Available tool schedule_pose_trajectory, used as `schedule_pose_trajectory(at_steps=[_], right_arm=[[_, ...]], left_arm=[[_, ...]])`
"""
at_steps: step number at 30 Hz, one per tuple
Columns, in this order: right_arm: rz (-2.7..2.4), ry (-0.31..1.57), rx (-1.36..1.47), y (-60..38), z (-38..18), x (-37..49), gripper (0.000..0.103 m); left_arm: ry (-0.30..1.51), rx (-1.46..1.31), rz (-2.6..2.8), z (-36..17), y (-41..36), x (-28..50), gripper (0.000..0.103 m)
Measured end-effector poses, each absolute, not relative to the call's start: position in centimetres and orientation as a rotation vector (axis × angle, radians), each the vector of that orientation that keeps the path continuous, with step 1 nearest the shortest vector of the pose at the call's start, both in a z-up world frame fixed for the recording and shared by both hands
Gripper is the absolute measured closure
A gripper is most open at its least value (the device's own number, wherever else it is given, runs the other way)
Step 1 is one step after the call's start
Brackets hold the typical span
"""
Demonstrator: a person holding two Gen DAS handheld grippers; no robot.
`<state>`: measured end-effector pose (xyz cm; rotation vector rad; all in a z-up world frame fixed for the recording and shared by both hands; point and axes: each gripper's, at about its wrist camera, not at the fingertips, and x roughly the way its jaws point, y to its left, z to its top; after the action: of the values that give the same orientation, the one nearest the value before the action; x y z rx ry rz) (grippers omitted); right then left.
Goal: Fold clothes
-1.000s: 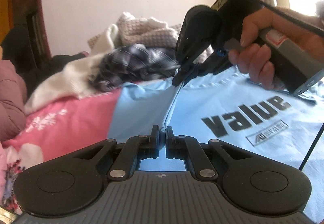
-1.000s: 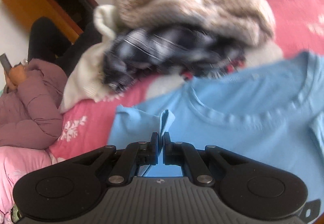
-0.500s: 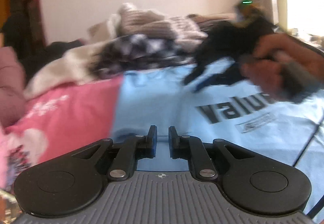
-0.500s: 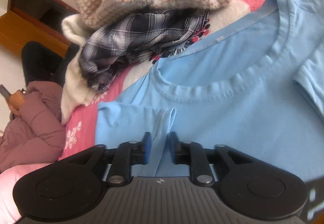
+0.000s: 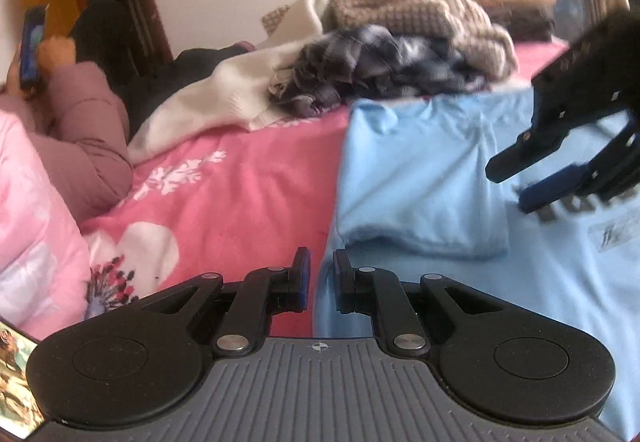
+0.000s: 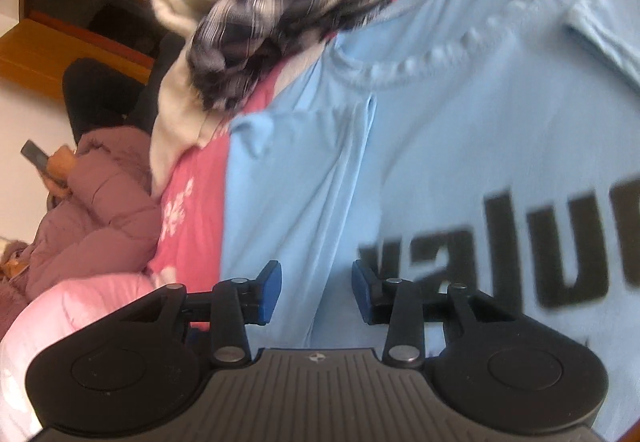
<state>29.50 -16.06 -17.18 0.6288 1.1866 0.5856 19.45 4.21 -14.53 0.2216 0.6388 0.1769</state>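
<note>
The light-blue cotton T-shirt with black block lettering lies spread face-up on the pink floral bedspread, its ribbed collar toward the heap of unfolded clothes and its near sleeve folded inward over the chest, so the shirt's left side is now one straight edge against the bare pink cover. That strip of bedspread beside the edge lies open; beyond the collar, a dark plaid shirt, a cream sweater and a beige knitted sweater crowd close to the neckline. The left gripper hangs over the shirt's left edge with a narrow gap between its blue pads and no cloth in it. The right gripper hovers over the folded sleeve, jaws opening, nothing pinched. A second ago both grippers were pressed together on the raised sleeve fabric; the sleeve has since been laid flat and released. A person in a mauve padded jacket sits at the bed's left side holding a phone.
</note>
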Motion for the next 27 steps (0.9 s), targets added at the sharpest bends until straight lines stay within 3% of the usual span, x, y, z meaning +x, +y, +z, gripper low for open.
schedule_pose_trajectory(at_steps=[9, 12, 13, 14, 27], right_arm=[[0.611, 1.224, 0.559, -14.0, -17.5, 27.5, 0.064], [0.589, 1.207, 0.477, -13.0, -17.1, 27.0, 0.079], [0.581, 1.2, 0.446, -12.8, -17.0, 26.8, 0.094], [0.572, 1.192, 0.412, -12.6, -16.9, 26.6, 0.099], [0.558, 1.2, 0.433, -13.3, -16.9, 25.5, 0.1]], left_arm=[[0.648, 0.27, 0.203, -15.6, 3.6, 20.2, 0.092], [0.656, 0.256, 0.225, -15.7, 3.9, 20.2, 0.091], [0.657, 0.247, 0.23, -15.7, 4.0, 20.2, 0.091], [0.658, 0.241, 0.234, -15.7, 4.1, 20.2, 0.091], [0.663, 0.231, 0.226, -15.5, 4.5, 19.8, 0.088]])
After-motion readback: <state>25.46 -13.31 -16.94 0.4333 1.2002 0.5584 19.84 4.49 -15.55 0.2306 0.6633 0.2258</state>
